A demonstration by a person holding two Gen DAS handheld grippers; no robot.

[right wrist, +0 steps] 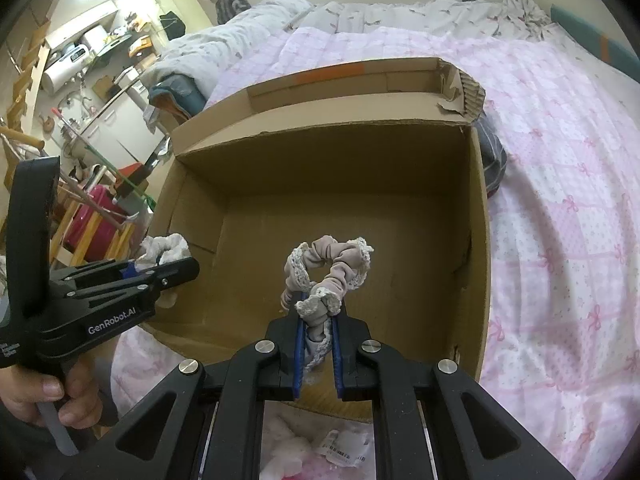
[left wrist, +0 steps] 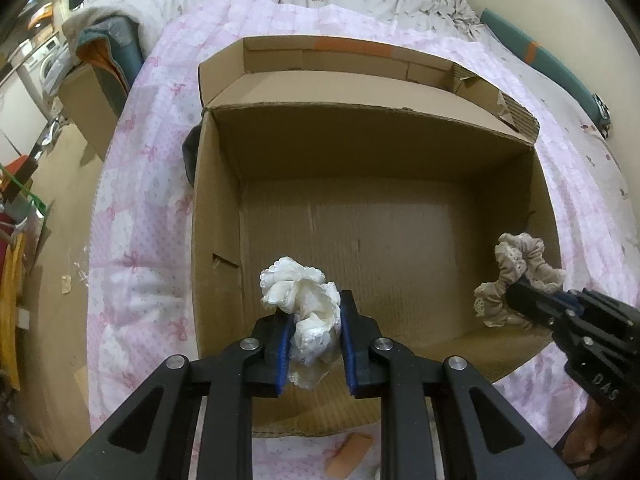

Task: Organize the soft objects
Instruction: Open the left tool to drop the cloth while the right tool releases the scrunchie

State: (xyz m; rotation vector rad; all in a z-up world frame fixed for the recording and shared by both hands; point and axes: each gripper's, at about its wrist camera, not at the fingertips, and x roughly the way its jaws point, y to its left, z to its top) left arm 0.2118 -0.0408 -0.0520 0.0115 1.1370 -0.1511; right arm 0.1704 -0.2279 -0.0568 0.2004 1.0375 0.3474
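An open cardboard box (left wrist: 400, 148) (right wrist: 478, 240) stands on the pink bed, its floor bare. My left gripper (left wrist: 312, 312) is shut on a white lace-edged scrunchie (left wrist: 298, 286) and holds it over the box's near left part. My right gripper (right wrist: 320, 312) is shut on a mauve scrunchie with cream lace (right wrist: 328, 268), held above the box floor near its front. In the left wrist view the right gripper (left wrist: 516, 286) and its mauve scrunchie (left wrist: 516, 268) sit at the box's right wall. In the right wrist view the left gripper (right wrist: 176, 266) with the white scrunchie (right wrist: 166, 248) is at the box's left wall.
The box's far flap (left wrist: 360, 60) is folded outward. A pink quilt (right wrist: 560, 200) covers the bed around the box, with grey bedding (right wrist: 224, 40) behind. A dark cloth (right wrist: 494, 156) lies by the box's right side. Pink soft items (right wrist: 288, 448) lie below the box's near edge. A hand (right wrist: 44, 396) grips the left tool.
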